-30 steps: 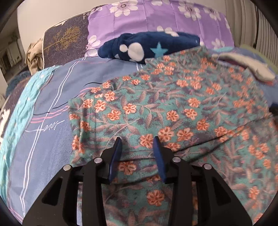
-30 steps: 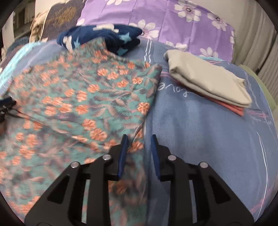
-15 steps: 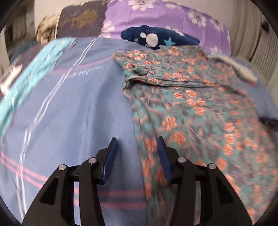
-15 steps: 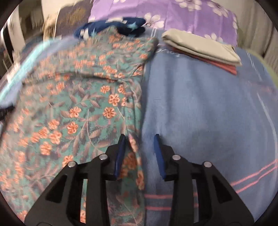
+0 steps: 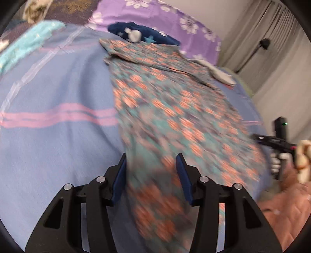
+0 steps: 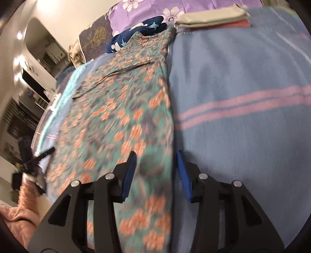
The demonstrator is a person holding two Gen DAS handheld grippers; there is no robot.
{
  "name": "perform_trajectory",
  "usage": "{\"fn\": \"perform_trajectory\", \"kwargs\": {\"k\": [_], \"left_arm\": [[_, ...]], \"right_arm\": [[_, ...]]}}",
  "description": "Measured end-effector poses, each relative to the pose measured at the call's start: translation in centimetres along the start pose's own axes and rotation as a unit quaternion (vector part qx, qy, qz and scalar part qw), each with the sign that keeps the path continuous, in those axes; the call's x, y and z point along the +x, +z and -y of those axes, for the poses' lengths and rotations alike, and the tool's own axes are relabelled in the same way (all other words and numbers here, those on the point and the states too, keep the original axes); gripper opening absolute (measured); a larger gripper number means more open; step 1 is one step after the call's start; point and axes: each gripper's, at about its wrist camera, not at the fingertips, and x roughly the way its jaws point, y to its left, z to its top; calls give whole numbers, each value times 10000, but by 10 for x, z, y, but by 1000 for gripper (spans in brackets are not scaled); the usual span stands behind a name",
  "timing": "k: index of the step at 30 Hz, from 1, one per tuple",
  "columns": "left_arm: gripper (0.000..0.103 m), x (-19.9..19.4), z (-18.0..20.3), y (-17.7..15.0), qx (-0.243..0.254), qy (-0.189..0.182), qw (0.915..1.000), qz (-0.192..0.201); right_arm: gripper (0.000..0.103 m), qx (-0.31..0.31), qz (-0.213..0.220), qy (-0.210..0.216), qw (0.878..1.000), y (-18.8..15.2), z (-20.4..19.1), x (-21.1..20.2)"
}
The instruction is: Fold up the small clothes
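The floral garment [image 5: 175,109] lies spread on the blue bedsheet [image 5: 54,148], its long axis running from near to far. The left gripper [image 5: 151,171] stands over its left edge with jaws apart, nothing clamped. The right gripper [image 6: 155,171] stands over its right edge, jaws opening, cloth loose between them.

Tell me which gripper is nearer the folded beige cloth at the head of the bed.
Right. The right gripper works the floral garment's edge on the beige cloth's side; the left gripper is at the opposite edge.

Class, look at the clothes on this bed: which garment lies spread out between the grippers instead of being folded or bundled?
The teal floral garment, stretched long down the bed. The beige one is folded flat, and the navy starred one lies bunched by the pillows.
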Motion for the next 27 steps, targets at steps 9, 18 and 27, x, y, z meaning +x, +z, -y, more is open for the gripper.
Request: {"fn": "perform_trajectory", "kwargs": {"k": [9, 18, 27], "left_arm": [[49, 9, 6, -6, 8, -526, 9986, -70], [46, 13, 10, -4, -29, -563, 9983, -143], [2, -1, 17, 14, -483, -404, 9973, 369]], "right_arm": [[49, 536, -271, 816, 9948, -29, 13, -19], [49, 520, -374, 907, 9938, -24, 7, -10], [4, 1339, -15, 1637, 9774, -10, 22, -2]]}}
